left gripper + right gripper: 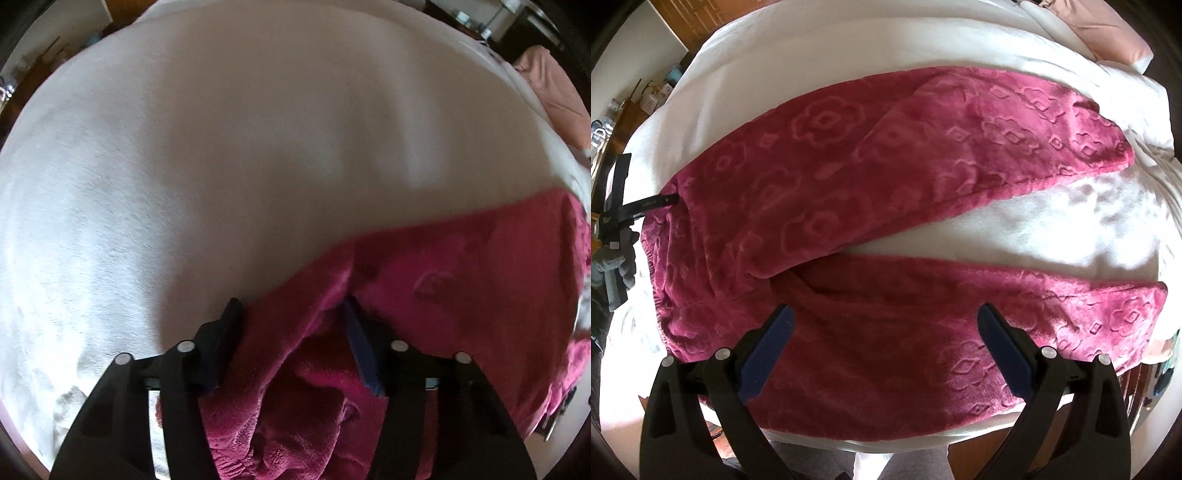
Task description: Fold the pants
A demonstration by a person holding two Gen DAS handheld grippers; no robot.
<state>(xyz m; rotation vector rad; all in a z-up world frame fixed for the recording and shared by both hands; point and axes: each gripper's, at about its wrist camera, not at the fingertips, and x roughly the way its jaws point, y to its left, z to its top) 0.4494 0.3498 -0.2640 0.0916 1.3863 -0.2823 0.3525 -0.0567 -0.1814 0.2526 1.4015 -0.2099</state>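
Magenta fleece pants (820, 192) with an embossed flower pattern lie spread on a white bed (1071, 229), waist at the left, both legs running right and splayed apart. My right gripper (884, 317) is open, hovering over the near leg (1015, 332). In the left wrist view the pants (461, 280) fill the lower right. My left gripper (291, 310) has a bunch of the waist fabric between its fingers; the jaws stand partly apart around it. The left gripper also shows at the far left of the right wrist view (670, 199).
The white bedcover (221, 147) spreads beyond the pants. A pink pillow (1108, 33) lies at the back right. A wooden headboard or cabinet (687, 22) and small clutter (653, 96) stand at the left. The bed's near edge (886, 443) is below the gripper.
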